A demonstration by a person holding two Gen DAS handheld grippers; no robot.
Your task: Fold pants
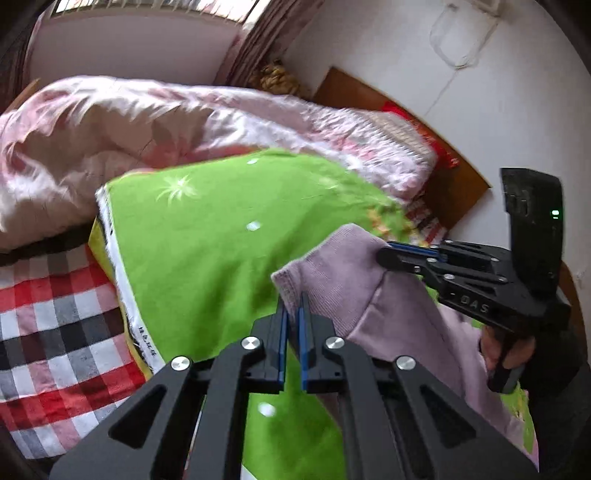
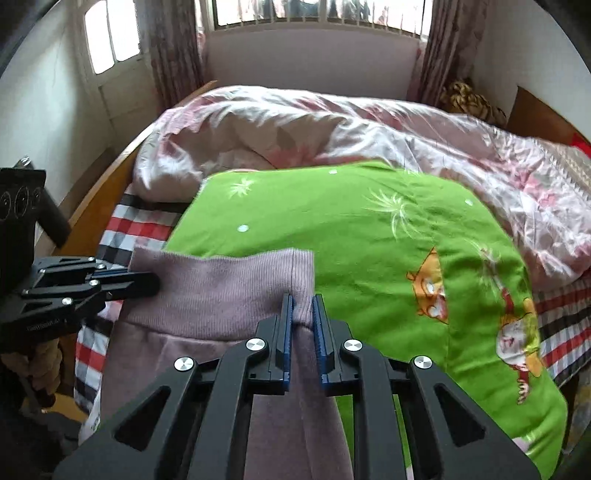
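Observation:
Lilac pants (image 1: 369, 295) with a ribbed waistband (image 2: 221, 284) are held up over a green printed blanket (image 1: 207, 251) on a bed. My left gripper (image 1: 293, 301) is shut on one end of the waistband; in the right wrist view the left gripper (image 2: 147, 282) pinches the band's left end. My right gripper (image 2: 303, 301) is shut on bunched fabric at the band's other end, and the right gripper (image 1: 384, 254) shows at the right of the left wrist view. The band is stretched between the two grippers and the legs hang down toward me, out of sight.
The green blanket (image 2: 351, 229) lies over a red, black and white checked sheet (image 1: 55, 332). A crumpled pink floral quilt (image 2: 295, 125) is heaped behind it. A wooden headboard (image 1: 369, 99) and white wall stand to the right, with a curtained window (image 2: 314, 18) beyond.

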